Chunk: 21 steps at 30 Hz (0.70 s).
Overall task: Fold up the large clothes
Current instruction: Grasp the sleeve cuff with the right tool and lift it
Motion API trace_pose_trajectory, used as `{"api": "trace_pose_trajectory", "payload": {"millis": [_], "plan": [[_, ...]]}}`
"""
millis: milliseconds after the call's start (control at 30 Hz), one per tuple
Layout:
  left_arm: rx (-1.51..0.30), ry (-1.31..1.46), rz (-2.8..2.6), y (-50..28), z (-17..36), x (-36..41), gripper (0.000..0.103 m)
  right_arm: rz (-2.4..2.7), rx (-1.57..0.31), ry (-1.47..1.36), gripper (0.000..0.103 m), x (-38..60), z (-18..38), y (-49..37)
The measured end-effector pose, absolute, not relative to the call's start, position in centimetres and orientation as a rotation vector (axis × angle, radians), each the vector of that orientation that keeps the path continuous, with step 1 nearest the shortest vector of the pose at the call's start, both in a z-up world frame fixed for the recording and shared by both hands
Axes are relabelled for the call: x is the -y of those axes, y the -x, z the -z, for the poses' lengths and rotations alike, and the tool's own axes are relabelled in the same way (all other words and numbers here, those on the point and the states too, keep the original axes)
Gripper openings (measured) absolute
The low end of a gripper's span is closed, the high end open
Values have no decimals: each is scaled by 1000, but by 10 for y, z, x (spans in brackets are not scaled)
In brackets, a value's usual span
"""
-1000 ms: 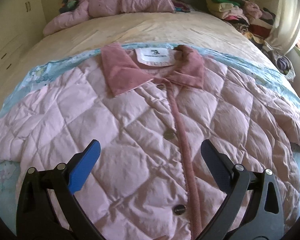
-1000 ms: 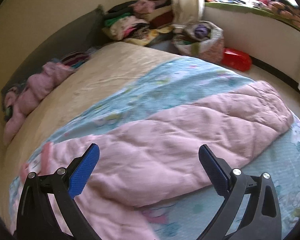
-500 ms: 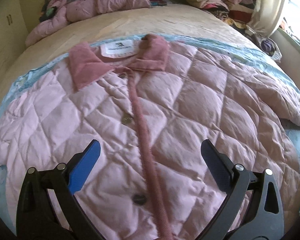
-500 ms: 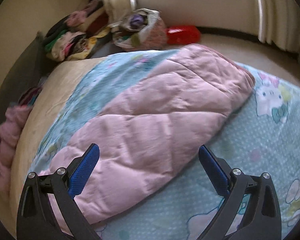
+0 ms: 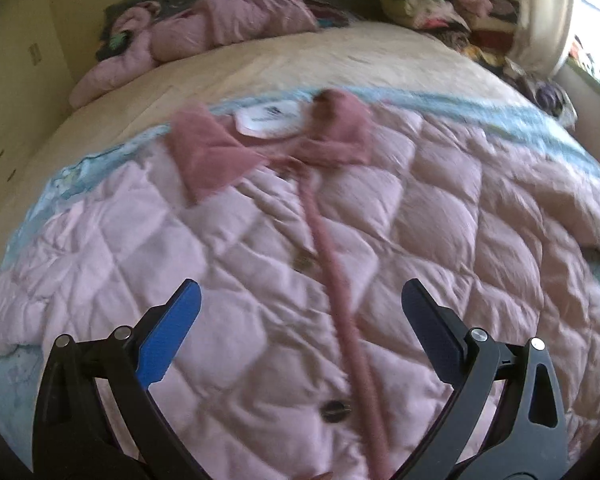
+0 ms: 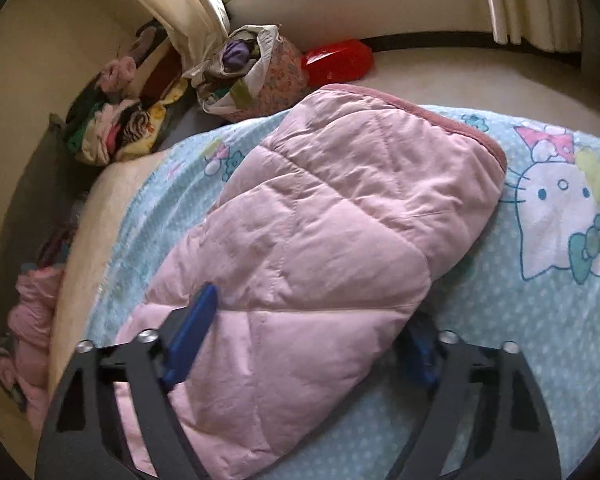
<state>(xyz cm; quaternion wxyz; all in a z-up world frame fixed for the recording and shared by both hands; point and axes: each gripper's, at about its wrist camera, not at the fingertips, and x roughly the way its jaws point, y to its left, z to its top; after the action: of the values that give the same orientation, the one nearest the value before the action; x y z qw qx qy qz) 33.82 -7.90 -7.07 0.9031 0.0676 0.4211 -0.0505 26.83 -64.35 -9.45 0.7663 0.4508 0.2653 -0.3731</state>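
Right gripper (image 6: 304, 344) straddles the sleeve (image 6: 340, 216), one blue pad on its upper face, the other tucked low at its far edge against the sheet (image 6: 540, 320); jaws look part-way drawn in around the padding, but you cannot tell from this view whether they have bitten yet. You've placed it mid-sleeve, likely so the whole arm swings over in one piece instead of flopping at the cuff (image 6: 460, 128). Left gripper (image 5: 300, 304) hangs wide and empty over the jacket (image 5: 180, 280), pads either side of the placket (image 5: 332, 272), touching nothing. It seems parked there to pin the chest while the sleeve comes across. Jacket lies front-up, buttoned, spread flat on the bed (image 5: 300, 64), collar (image 5: 220, 152) and label (image 5: 268, 118) toward the far side, sleeve stretched outward to your right. Left view is smeared, so fine contact is hard to read. Quilted fill is bulky and springy; expect it to resist a crease. Folding looks barely begun.
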Motion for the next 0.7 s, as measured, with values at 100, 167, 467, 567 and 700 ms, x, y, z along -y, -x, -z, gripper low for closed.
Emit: {"api": "trace_pose_trajectory", "payload": {"millis": [100, 167, 467, 567, 700], "plan": [[-849, -108, 63, -342, 59, 59, 94, 767, -552, -991, 36, 648, 87, -264], [-837, -95, 34, -343, 53, 45, 94, 704, -523, -971, 25, 648, 75, -266], [-832, 90, -42, -348, 34, -19, 94, 484, -392, -796, 17, 599, -14, -281], [-815, 135, -41, -346, 27, -35, 94, 426, -362, -723, 17, 578, -42, -288], [-808, 140, -72, -343, 20, -45, 94, 349, -346, -655, 16, 550, -69, -300]]}}
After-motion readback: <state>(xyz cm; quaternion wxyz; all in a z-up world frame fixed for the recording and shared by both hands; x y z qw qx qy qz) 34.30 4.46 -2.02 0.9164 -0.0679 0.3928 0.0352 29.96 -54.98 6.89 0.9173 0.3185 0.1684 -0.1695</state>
